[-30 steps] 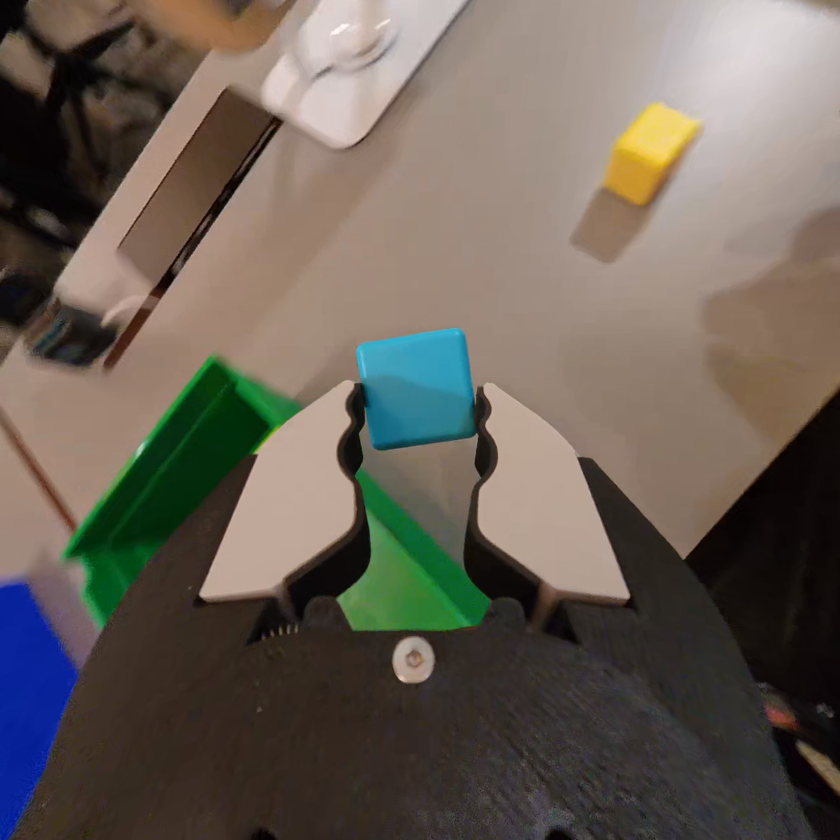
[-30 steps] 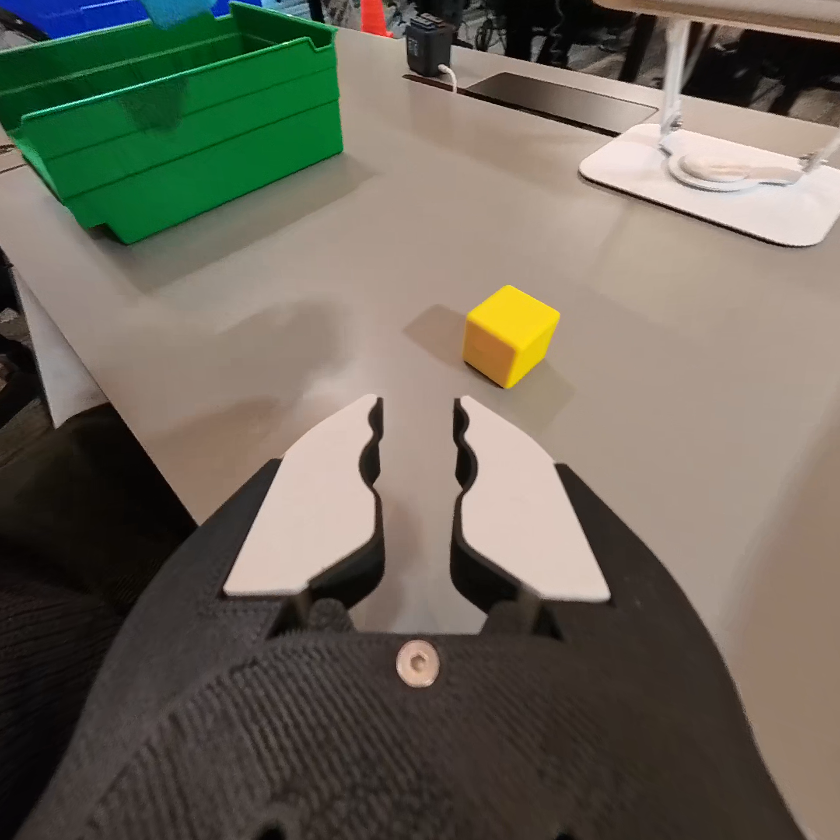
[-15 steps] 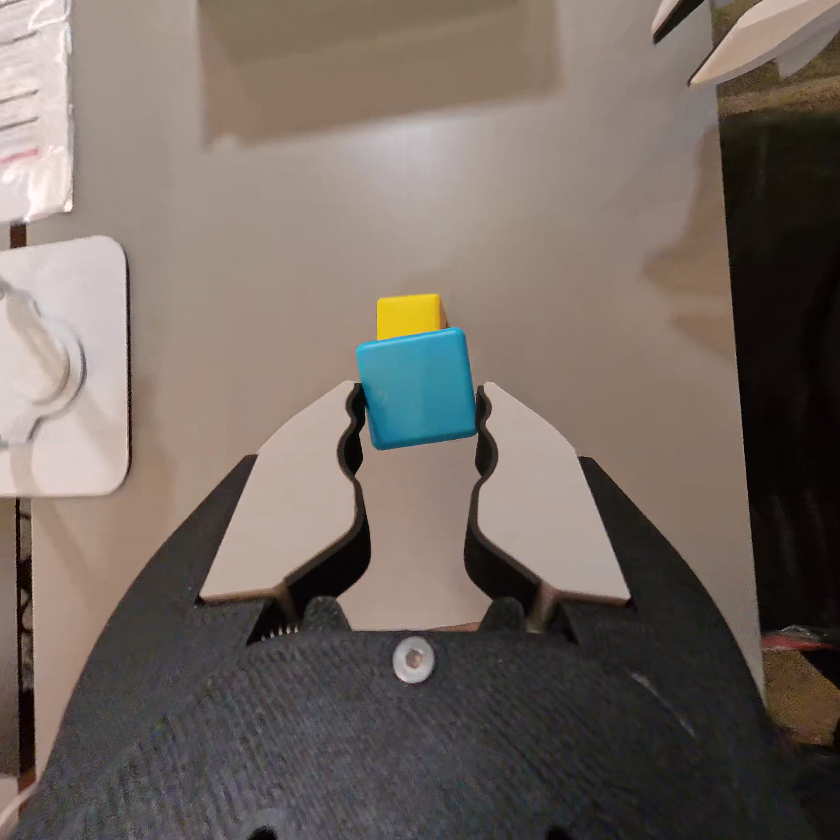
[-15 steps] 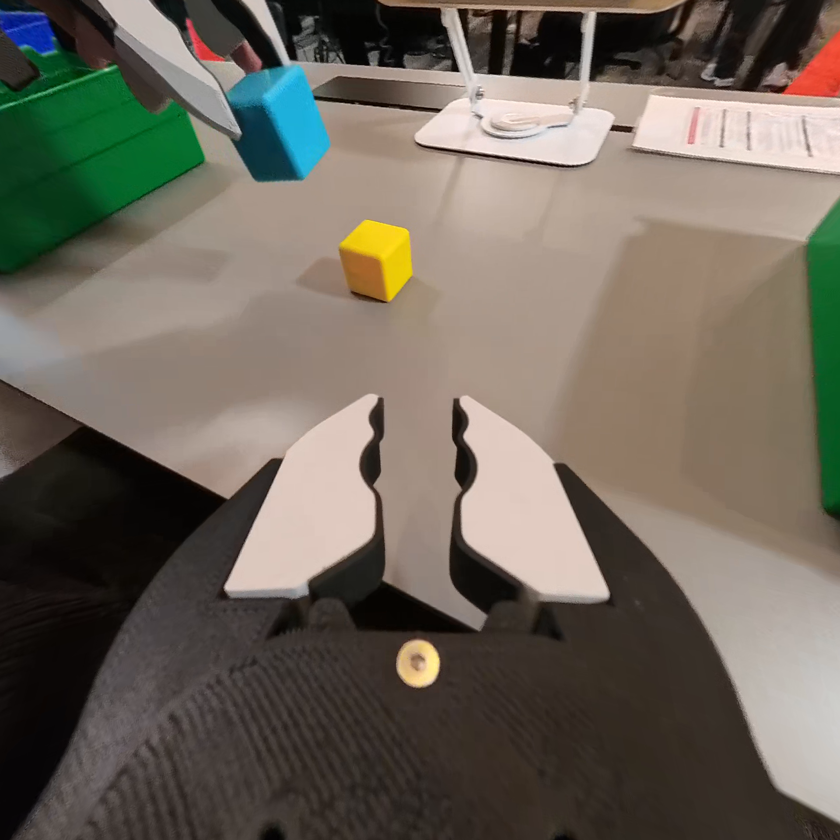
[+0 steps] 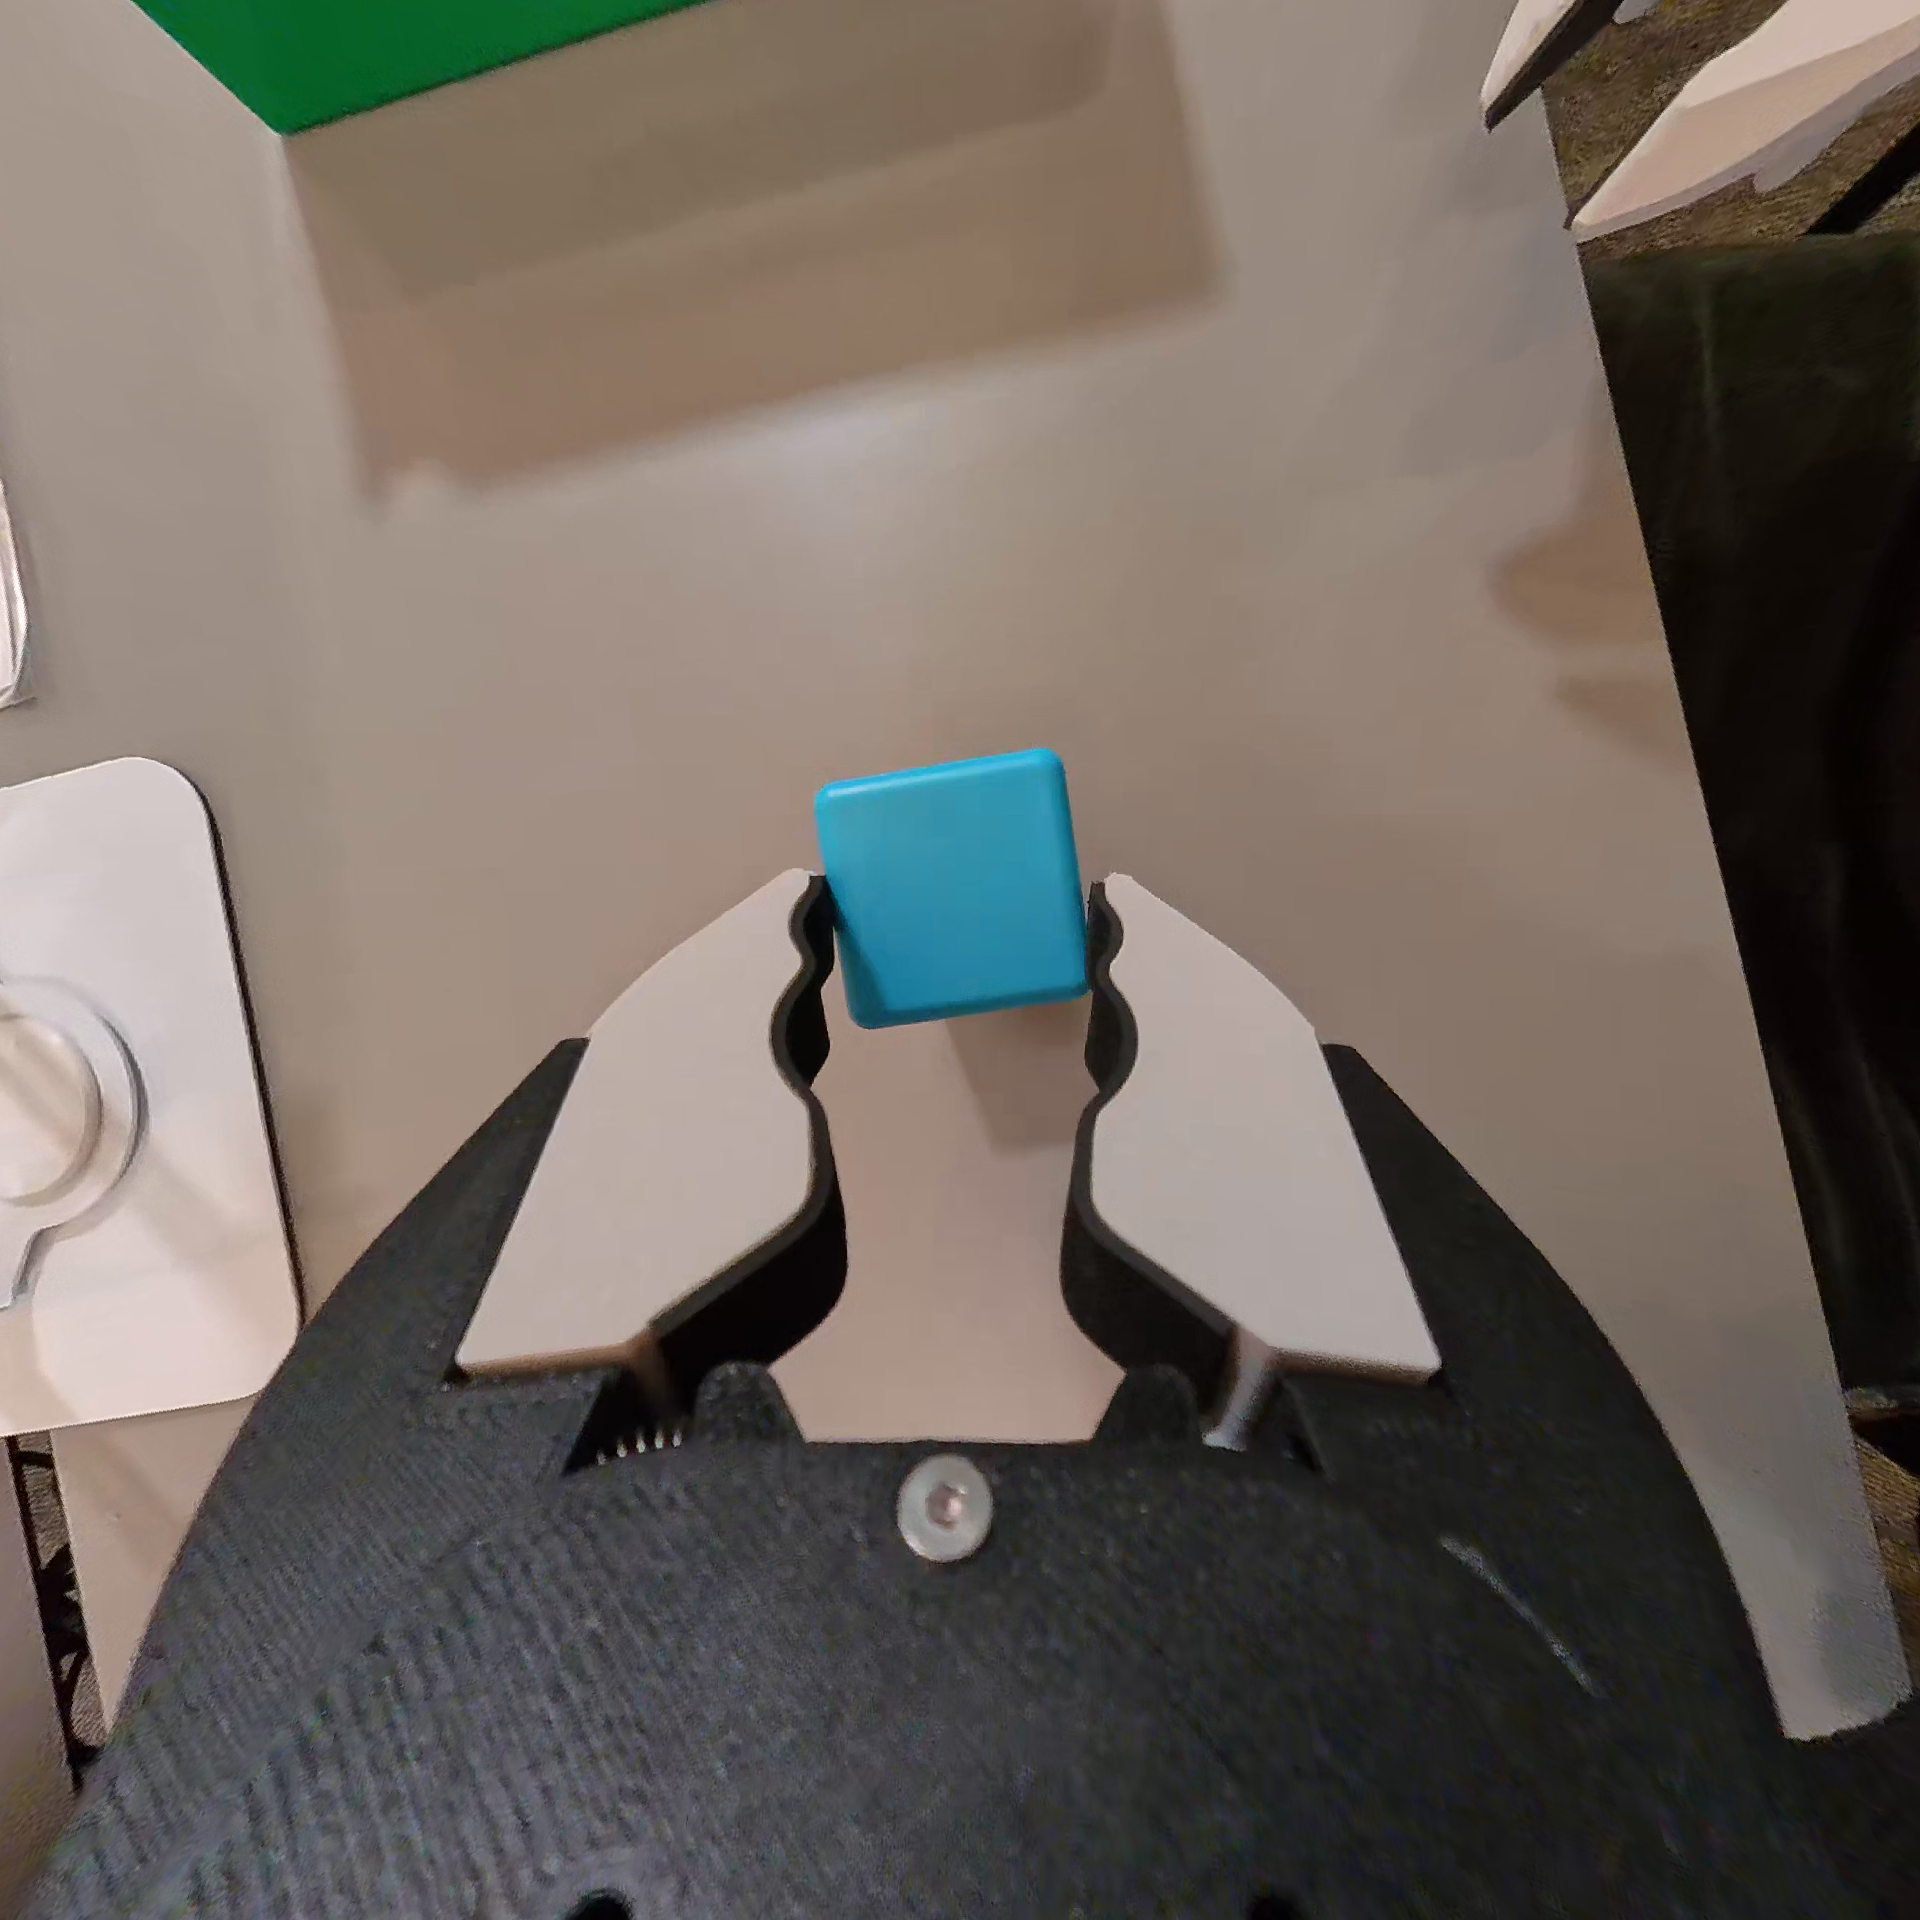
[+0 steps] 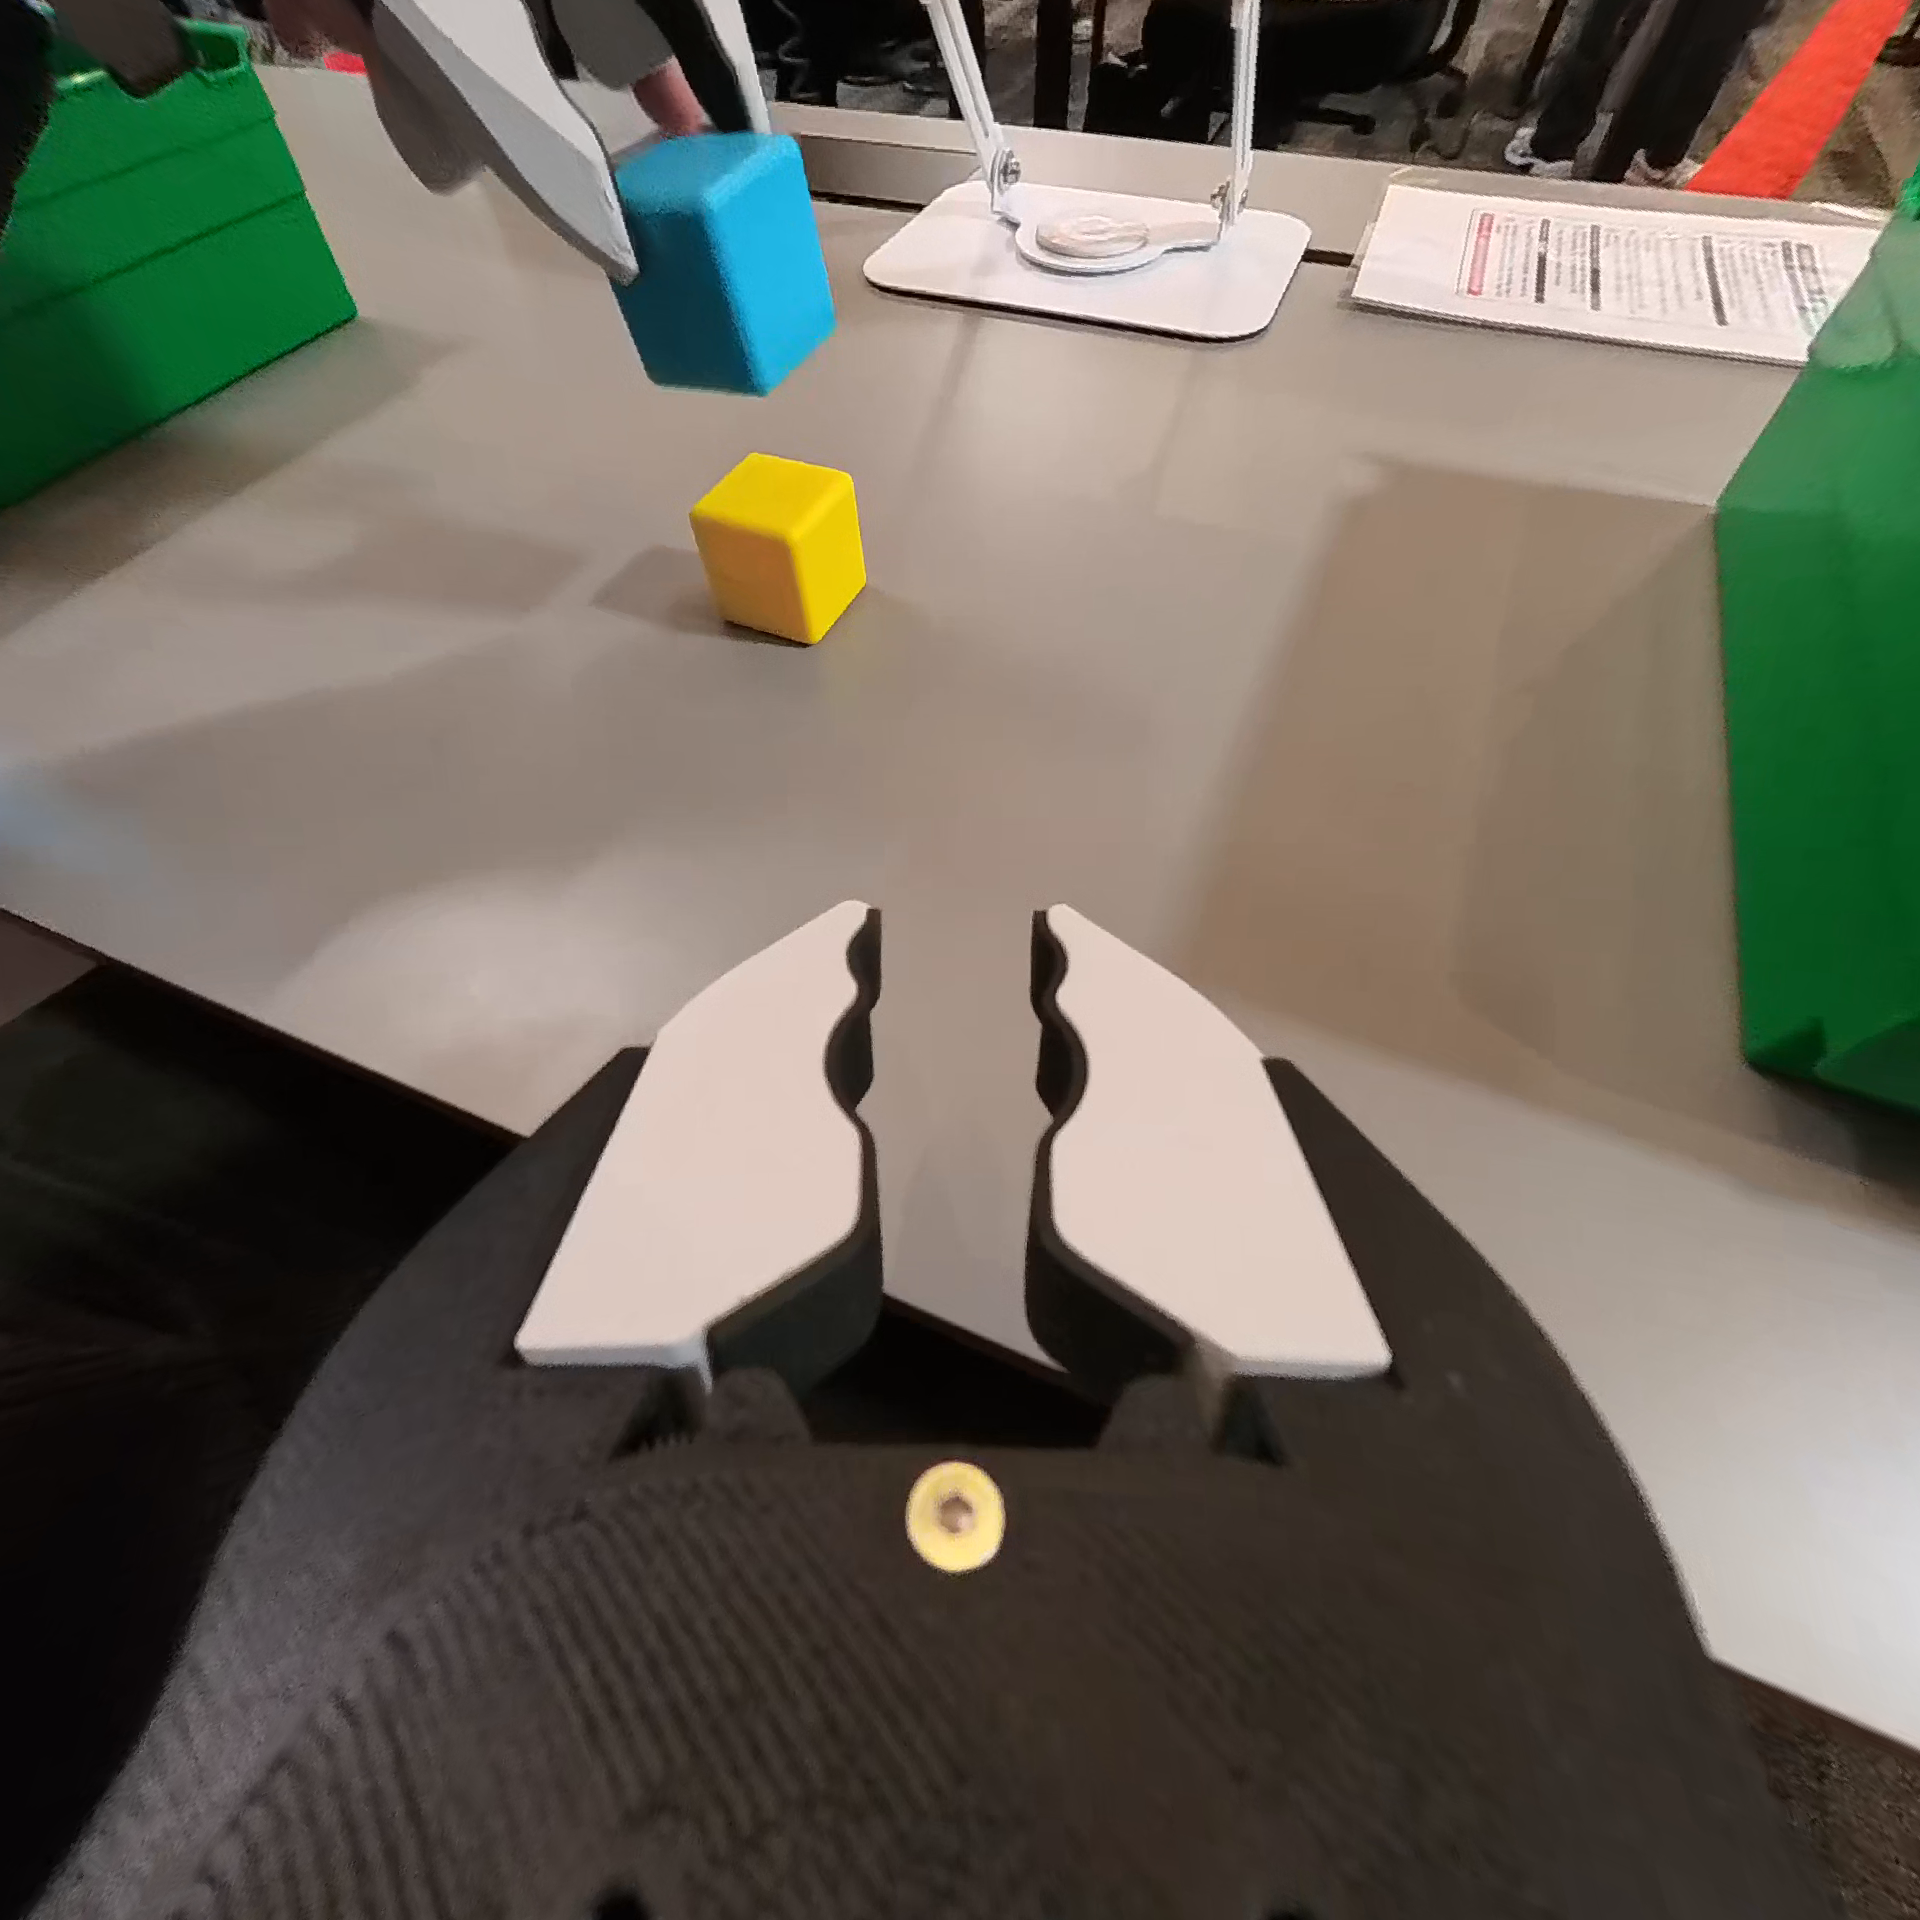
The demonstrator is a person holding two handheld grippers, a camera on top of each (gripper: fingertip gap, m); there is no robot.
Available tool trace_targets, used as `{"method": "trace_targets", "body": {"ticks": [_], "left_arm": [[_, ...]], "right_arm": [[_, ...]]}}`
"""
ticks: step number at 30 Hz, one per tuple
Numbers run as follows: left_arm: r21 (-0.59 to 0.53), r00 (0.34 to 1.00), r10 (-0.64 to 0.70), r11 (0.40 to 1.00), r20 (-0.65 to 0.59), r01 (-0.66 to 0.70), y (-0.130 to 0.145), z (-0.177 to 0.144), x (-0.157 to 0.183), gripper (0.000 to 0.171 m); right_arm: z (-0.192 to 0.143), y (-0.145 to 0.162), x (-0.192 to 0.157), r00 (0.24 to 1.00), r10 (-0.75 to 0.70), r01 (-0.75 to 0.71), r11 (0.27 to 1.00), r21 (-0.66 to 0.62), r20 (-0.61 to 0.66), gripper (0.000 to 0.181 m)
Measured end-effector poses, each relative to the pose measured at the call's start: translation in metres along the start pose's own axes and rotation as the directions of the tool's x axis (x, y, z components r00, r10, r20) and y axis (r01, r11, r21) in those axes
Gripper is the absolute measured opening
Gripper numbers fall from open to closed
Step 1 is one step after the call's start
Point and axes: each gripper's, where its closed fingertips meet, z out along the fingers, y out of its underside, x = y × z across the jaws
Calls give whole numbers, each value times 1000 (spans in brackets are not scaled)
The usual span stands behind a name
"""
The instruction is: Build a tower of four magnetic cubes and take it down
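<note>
My left gripper [image 5: 951, 883] is shut on a blue cube [image 5: 951, 888] and holds it in the air above the grey table [image 5: 1299, 623]. In the right wrist view the blue cube [image 6: 727, 270] hangs just above and slightly behind a yellow cube [image 6: 779, 545] that sits on the table. In the left wrist view the yellow cube is hidden under the blue one. My right gripper [image 6: 956, 914] is open and empty, low over the table's near edge, a good way short of the yellow cube. Its fingers [image 5: 1662, 104] show at the top right of the left wrist view.
A green bin [image 6: 156, 281] stands at the left and another green bin [image 6: 1829, 675] at the right. A white lamp base [image 6: 1091, 260] and a printed sheet [image 6: 1621, 270] lie at the back. The table's near edge [image 6: 312, 1029] drops to dark clothing. My right fingertips sit around 20 cm from my left ones.
My left gripper carried the blue cube from beside the left green bin to over the yellow cube, which it now hides in its own view. My right gripper swung right and drew back a little.
</note>
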Motion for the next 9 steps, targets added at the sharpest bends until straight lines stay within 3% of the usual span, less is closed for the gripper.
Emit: {"method": "trace_targets", "body": {"ticks": [9], "left_arm": [[-51, 1000, 13, 999, -25, -14, 12, 14, 9, 50]], "right_arm": [[8, -1, -8, 999, -26, 26, 1000, -14, 30, 28]]}}
